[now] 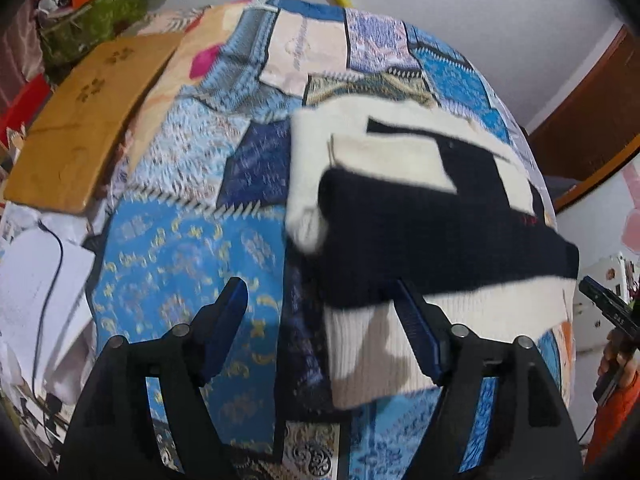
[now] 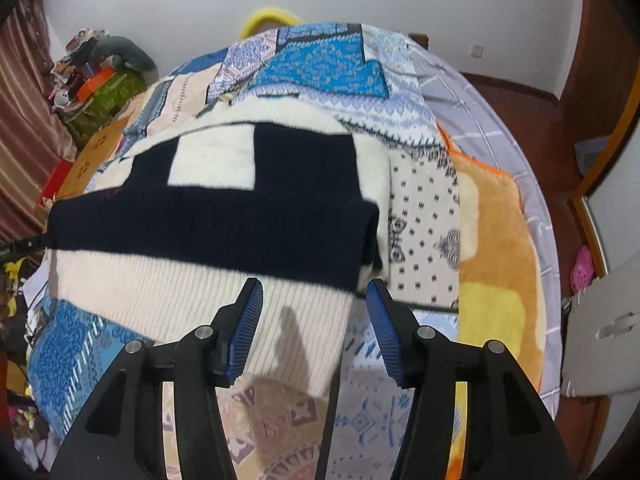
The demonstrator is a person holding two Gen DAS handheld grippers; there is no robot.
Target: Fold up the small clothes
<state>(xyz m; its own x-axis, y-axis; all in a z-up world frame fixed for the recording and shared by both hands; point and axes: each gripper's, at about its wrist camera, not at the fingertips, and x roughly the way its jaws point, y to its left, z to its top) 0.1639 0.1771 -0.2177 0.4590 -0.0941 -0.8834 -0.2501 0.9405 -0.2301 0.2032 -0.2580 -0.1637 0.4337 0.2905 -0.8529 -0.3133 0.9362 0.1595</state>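
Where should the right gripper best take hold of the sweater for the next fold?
Probably the sweater's near right corner, on the cream ribbed hem. It lies flat just ahead of the open right gripper, so come in low from the near side.

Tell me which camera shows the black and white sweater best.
The right wrist view. There the sweater lies centred and nearly whole, with the black band folded across the white ribbed hem just ahead of the open right gripper. The left wrist view shows it off to one side and blurrier, partly behind the open left gripper.
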